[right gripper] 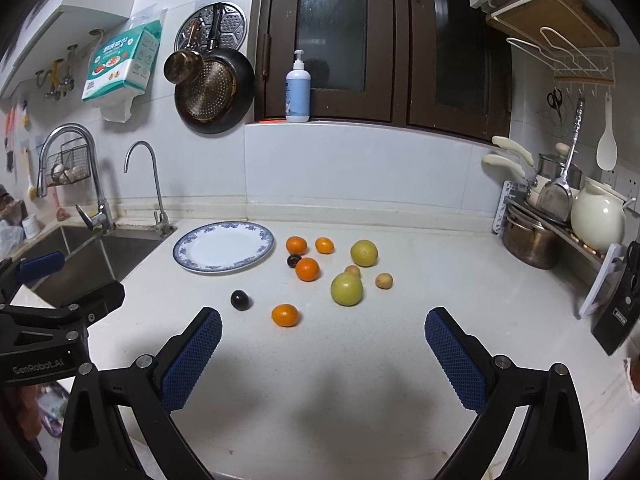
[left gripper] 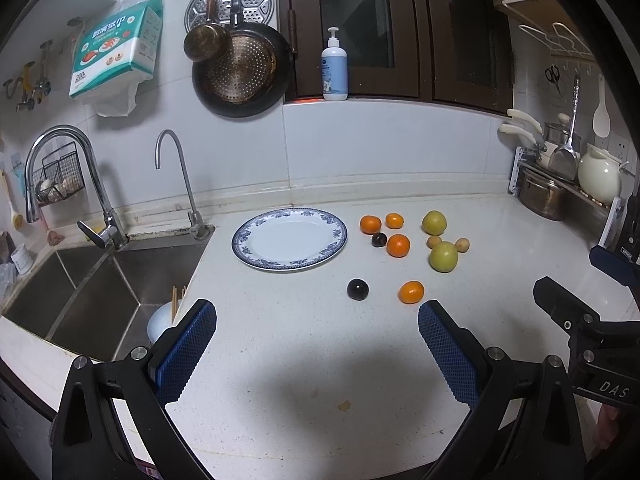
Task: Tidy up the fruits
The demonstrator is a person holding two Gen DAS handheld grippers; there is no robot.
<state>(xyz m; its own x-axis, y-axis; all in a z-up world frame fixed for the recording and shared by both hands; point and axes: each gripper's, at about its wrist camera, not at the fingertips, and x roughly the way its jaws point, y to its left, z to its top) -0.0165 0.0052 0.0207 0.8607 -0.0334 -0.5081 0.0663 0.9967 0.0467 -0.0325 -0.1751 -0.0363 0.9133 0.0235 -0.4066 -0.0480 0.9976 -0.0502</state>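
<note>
Loose fruit beside an empty plate, both claws spread wide and holding nothing.

Four round orange citrus fruits (right gripper: 307,269), two larger yellow-green round fruits (right gripper: 347,289), two small tan fruits (right gripper: 384,280) and two dark purple round fruits (right gripper: 239,300) lie scattered on the white speckled stone countertop (right gripper: 340,380), just right of the round white plate with a blue patterned rim (right gripper: 224,246). The left gripper (left gripper: 317,316) and right gripper (right gripper: 323,322) hover over the near counter, short of the fruit. A steel sink (left gripper: 92,292) sits left of the plate.
</note>
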